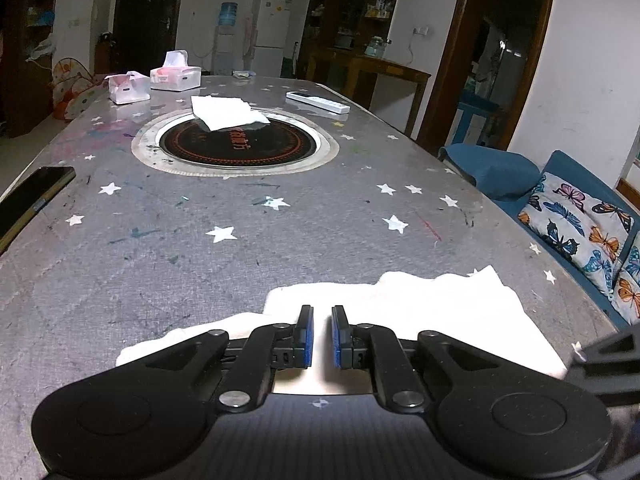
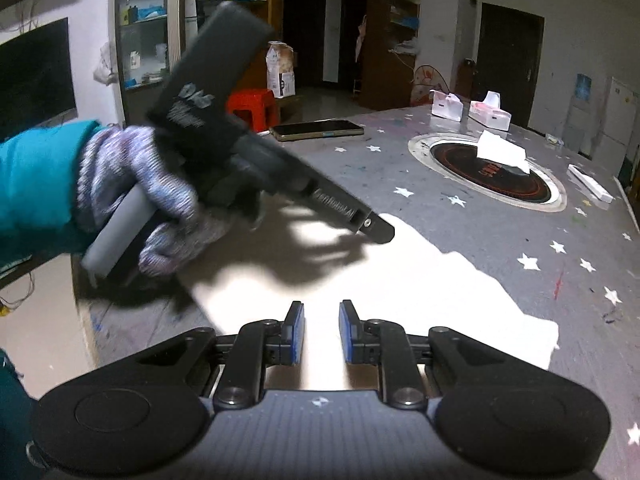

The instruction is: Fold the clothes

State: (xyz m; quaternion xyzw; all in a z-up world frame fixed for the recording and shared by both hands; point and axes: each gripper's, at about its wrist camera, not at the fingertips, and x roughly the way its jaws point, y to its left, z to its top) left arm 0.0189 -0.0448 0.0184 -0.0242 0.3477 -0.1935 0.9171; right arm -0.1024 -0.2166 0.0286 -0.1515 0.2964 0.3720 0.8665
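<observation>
A white garment (image 1: 420,304) lies flat and folded on the grey star-patterned table (image 1: 240,264), near its front edge. It also shows in the right wrist view (image 2: 400,280). My left gripper (image 1: 322,314) hovers over the garment's near part, jaws slightly apart, nothing between them. In the right wrist view the left gripper (image 2: 380,234) is held by a gloved hand over the garment's left side. My right gripper (image 2: 321,312) is above the garment's near edge, open and empty.
A second folded white cloth (image 1: 226,114) lies on the round inset hob (image 1: 236,144) mid-table. A phone (image 1: 28,200) lies at the left edge. Two tissue boxes (image 1: 172,74) and a remote (image 1: 318,102) are at the far end. A blue sofa with a butterfly cushion (image 1: 580,224) stands right.
</observation>
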